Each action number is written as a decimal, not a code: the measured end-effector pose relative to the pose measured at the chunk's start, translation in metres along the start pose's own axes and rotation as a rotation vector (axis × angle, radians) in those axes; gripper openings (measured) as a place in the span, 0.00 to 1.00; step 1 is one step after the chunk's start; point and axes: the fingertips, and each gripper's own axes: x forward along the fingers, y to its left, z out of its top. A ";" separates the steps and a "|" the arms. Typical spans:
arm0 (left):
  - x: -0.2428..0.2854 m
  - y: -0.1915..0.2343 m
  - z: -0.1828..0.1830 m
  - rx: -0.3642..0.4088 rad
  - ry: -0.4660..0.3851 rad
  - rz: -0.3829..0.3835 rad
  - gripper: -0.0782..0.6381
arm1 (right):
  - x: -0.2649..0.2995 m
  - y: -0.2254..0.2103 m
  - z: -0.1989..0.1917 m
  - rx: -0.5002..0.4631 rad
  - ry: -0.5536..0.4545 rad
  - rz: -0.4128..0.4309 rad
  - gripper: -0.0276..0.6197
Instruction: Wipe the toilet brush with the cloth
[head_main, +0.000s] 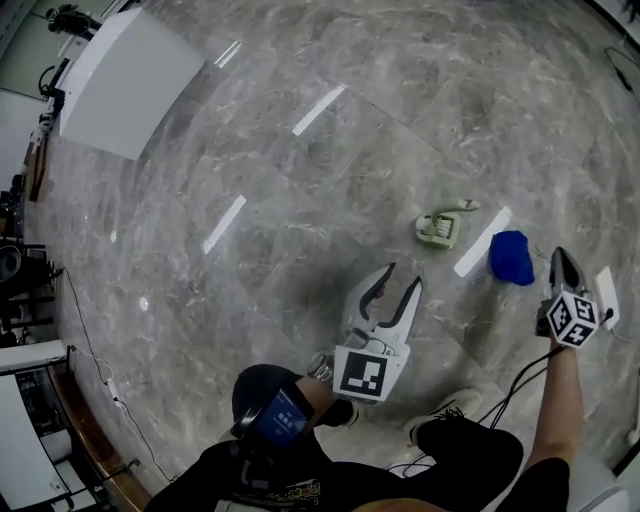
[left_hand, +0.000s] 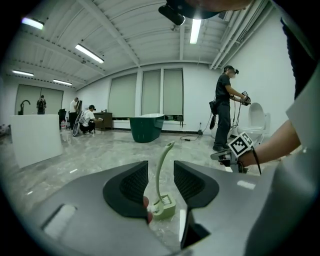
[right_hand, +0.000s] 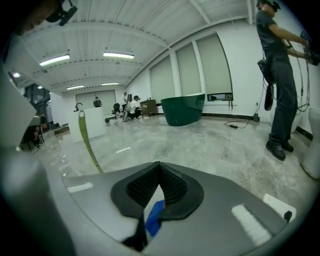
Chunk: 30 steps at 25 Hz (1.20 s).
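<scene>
The pale green toilet brush stands in its holder on the marble floor. In the left gripper view its curved handle rises between the jaws and the holder sits low beyond them. My left gripper is open, short of the brush and touching nothing. To the right, my right gripper is shut on the blue cloth, which hangs off the floor. A fold of the cloth shows under the closed pads. The brush handle stands at the left of the right gripper view.
A white block stands far left and a small white plate lies by my right hand. A dark green bathtub, a toilet and a standing person are farther off. Cables trail near my feet.
</scene>
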 end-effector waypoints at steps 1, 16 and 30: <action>-0.005 -0.001 -0.001 0.001 0.010 0.001 0.34 | -0.011 0.013 0.008 -0.020 -0.001 0.016 0.05; -0.169 -0.013 0.115 -0.066 0.333 -0.018 0.33 | -0.225 0.220 0.170 0.125 0.074 0.145 0.05; -0.210 0.012 0.337 -0.178 0.261 -0.083 0.30 | -0.311 0.309 0.358 0.213 0.066 0.171 0.05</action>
